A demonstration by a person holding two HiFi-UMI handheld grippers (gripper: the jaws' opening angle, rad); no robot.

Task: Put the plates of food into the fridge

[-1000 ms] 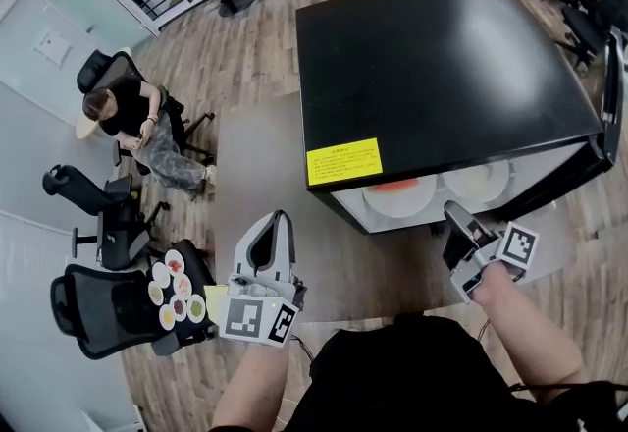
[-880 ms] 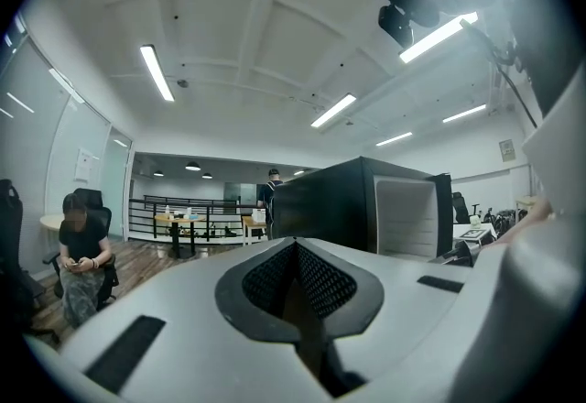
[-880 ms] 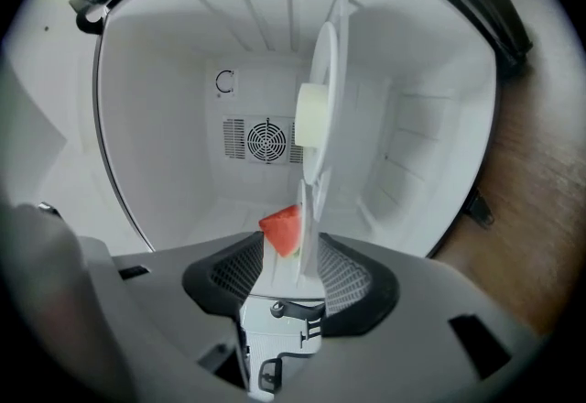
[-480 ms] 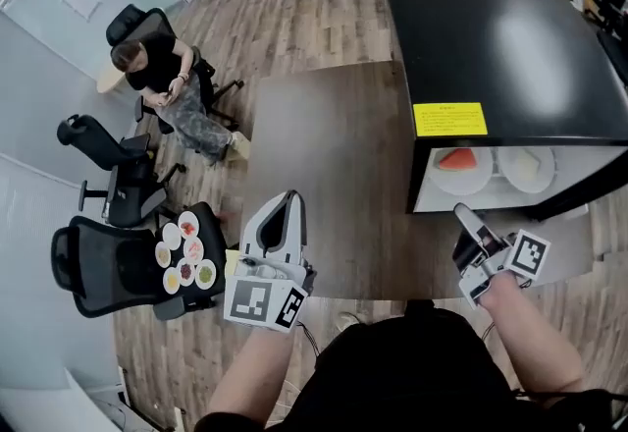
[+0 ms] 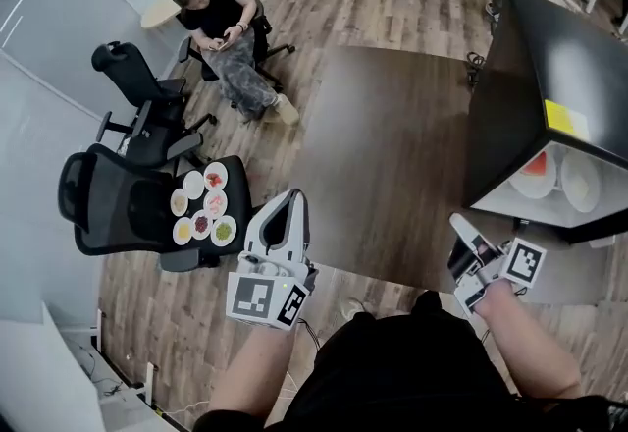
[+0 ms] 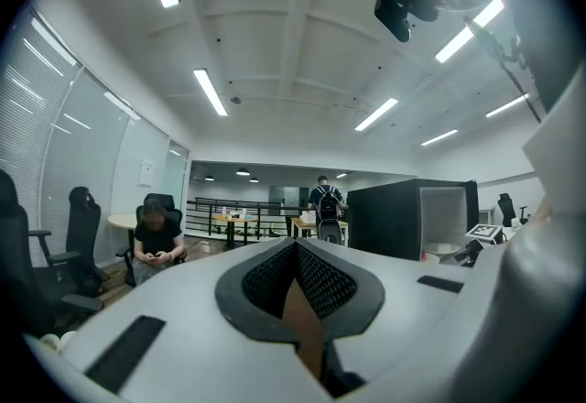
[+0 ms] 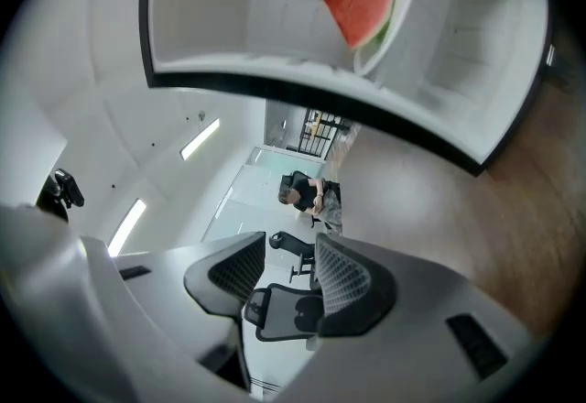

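Several small white plates (image 5: 204,204) of food (reds, greens and browns, too small to name) sit clustered on the seat of a black office chair (image 5: 123,219) at nine o'clock in the head view. At three o'clock the open black fridge (image 5: 520,96) holds two larger white plates (image 5: 581,187), one bearing a red watermelon slice (image 5: 535,166). The left gripper (image 5: 287,199) is clenched on nothing; the right gripper (image 5: 459,224) stands released and empty

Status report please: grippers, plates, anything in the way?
Left gripper shut; right gripper open, empty. Two plates in fridge, more plates on chair. Nothing seen blocking.
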